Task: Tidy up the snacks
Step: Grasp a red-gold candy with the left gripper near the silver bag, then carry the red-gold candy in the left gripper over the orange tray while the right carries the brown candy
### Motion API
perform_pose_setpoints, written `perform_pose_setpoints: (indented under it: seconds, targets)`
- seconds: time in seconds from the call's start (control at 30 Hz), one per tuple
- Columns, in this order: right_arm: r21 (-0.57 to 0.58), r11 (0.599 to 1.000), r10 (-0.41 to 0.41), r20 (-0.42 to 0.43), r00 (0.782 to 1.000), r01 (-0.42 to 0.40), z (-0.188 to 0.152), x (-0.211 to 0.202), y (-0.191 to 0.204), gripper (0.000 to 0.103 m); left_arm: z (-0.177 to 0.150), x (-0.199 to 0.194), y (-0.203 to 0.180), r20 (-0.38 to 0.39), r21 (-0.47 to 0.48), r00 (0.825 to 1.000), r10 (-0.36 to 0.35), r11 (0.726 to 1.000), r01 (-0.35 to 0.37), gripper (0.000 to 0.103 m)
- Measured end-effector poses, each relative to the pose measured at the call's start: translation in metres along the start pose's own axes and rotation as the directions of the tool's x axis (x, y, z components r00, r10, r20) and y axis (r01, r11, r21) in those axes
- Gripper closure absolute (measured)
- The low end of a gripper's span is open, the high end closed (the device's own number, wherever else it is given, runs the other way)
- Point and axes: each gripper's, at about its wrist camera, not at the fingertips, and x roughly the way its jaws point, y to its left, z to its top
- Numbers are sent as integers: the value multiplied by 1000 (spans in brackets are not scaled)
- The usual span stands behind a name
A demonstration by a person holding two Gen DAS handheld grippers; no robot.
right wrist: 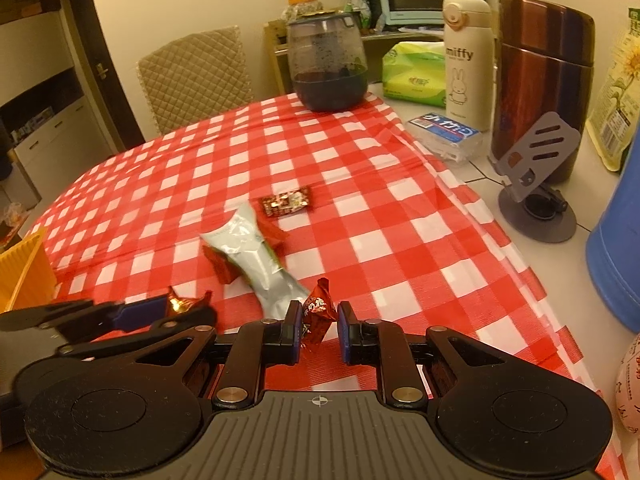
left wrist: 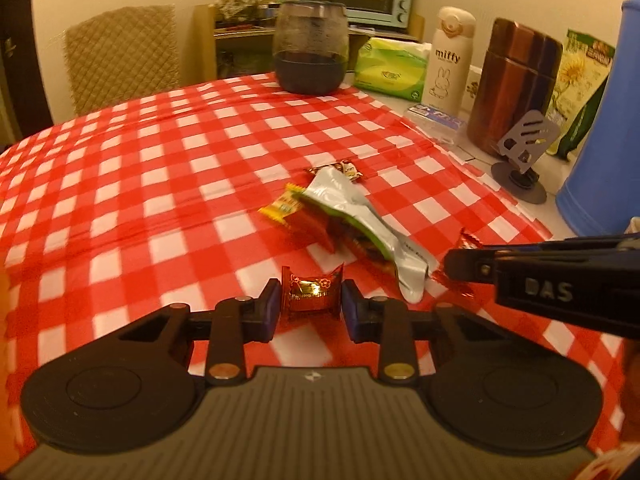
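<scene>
My left gripper point(left wrist: 307, 296) is shut on a red and gold wrapped candy point(left wrist: 311, 291), held just above the checked tablecloth point(left wrist: 160, 184). My right gripper point(right wrist: 319, 320) has a dark red wrapped candy point(right wrist: 318, 307) between its pads; the left pad touches it, a small gap shows at the right pad. A silver and green snack pouch point(left wrist: 360, 220) lies in the middle of the cloth over red packets, with a yellow packet point(left wrist: 282, 206) and a brown candy bar point(left wrist: 348, 170) beside it. The right gripper shows from the side in the left wrist view point(left wrist: 460, 268).
A yellow container point(right wrist: 24, 276) stands at the left edge. At the back and right are a dark glass jar point(left wrist: 310, 50), tissue pack point(left wrist: 390, 68), white miffy bottle point(left wrist: 448, 56), brown flask point(left wrist: 514, 84), grey phone stand point(left wrist: 522, 160) and blue jug point(left wrist: 604, 140).
</scene>
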Motion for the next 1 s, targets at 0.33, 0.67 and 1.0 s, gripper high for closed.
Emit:
perform_pose_setpoints:
  seconds: [0.33,0.67,1.0]
  targets:
    - [-37,998,57,0,998,-57,-18,-31,33,84,-20,-72,18,5,-100,999,51,994,-50,74]
    - [-42,993,110,-4,994,-110,-41,-80,72,84,-41,-146,33,16,-159,996,93,983,-89,74]
    - [-83,984,156,1,988,-155,-58,-119,113,84,-56,-207,50,46,-199,990,136,972,-125,74]
